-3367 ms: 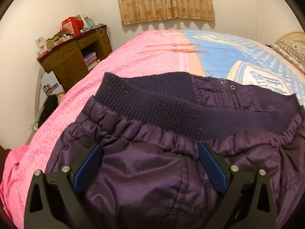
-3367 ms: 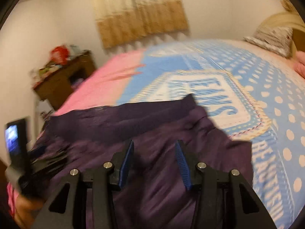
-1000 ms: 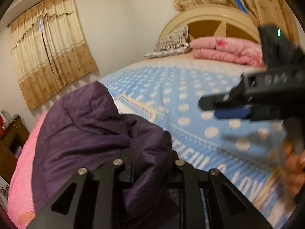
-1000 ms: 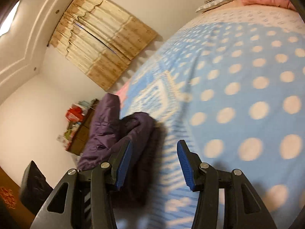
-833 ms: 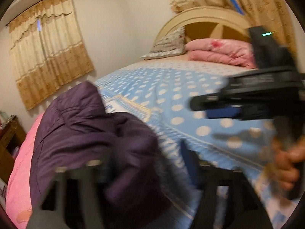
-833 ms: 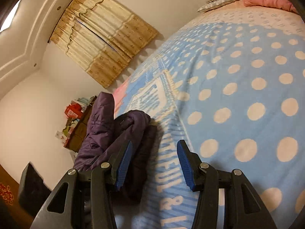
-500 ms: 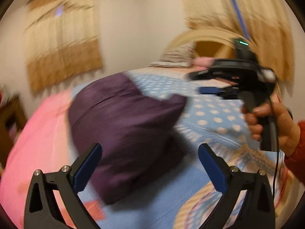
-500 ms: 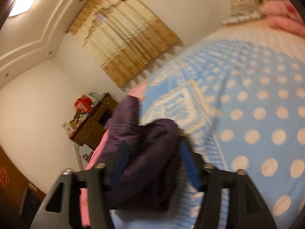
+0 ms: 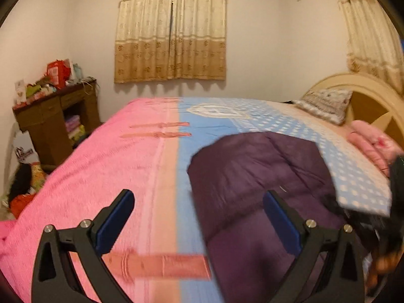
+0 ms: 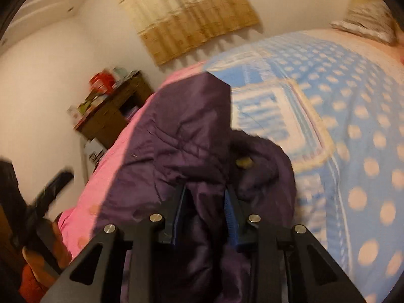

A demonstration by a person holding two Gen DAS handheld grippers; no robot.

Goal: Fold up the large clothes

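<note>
A dark purple padded jacket [image 9: 255, 176] lies folded on the bed, on the blue part of the cover. My left gripper [image 9: 199, 214] is open and empty, held just above the bed with the jacket's left edge between and beyond its fingers. In the right wrist view my right gripper [image 10: 205, 202] is shut on a bunched fold of the purple jacket [image 10: 186, 131]. The rest of the jacket spreads away from it toward the pink side.
The bed cover is pink [image 9: 106, 166] on the left and blue with dots [image 10: 353, 126] on the right. A brown desk with clutter [image 9: 53, 111] stands by the far left wall. Pillows and a pink quilt [image 9: 371, 141] lie at the headboard.
My left gripper has let go of the jacket, opened wide and swung left to face the window. My right gripper has closed on a fold of the jacket.
</note>
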